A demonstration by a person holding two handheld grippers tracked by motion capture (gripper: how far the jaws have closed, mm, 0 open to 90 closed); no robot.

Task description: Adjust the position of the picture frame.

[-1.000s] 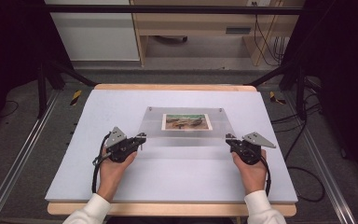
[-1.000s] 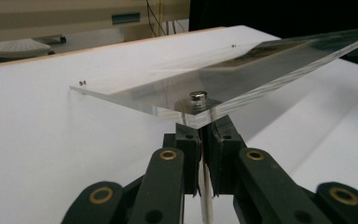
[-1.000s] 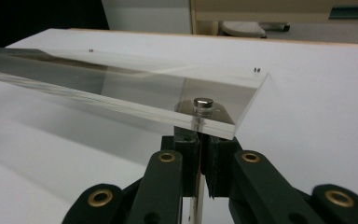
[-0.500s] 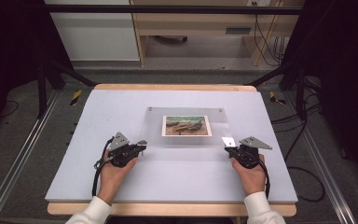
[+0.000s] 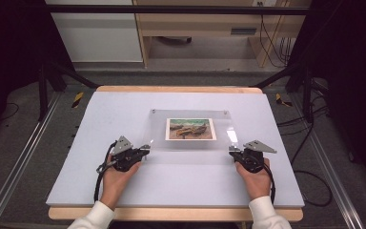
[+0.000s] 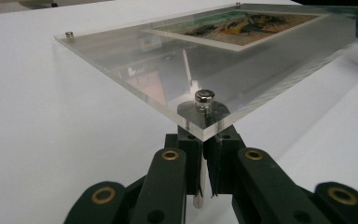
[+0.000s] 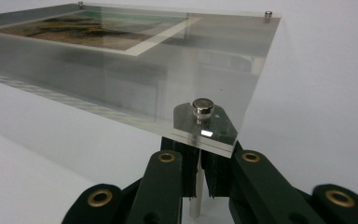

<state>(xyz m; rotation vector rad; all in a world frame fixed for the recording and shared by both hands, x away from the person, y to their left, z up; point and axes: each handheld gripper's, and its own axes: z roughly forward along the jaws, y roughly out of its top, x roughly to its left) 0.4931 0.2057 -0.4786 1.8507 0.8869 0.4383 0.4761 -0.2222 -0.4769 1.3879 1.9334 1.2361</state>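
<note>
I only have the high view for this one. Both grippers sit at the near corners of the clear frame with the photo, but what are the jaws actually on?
Observer: In the left gripper view, the left gripper is shut on a thin metal left leg under the corner, not on the clear panel.
Operator: And the other side?
Observer: Same there: the right gripper is shut on the right leg beneath its corner.
Operator: Anything on top of those corners?
Observer: Each carries a small round metal cap on the panel's top face, the left cap and the right cap.
</note>
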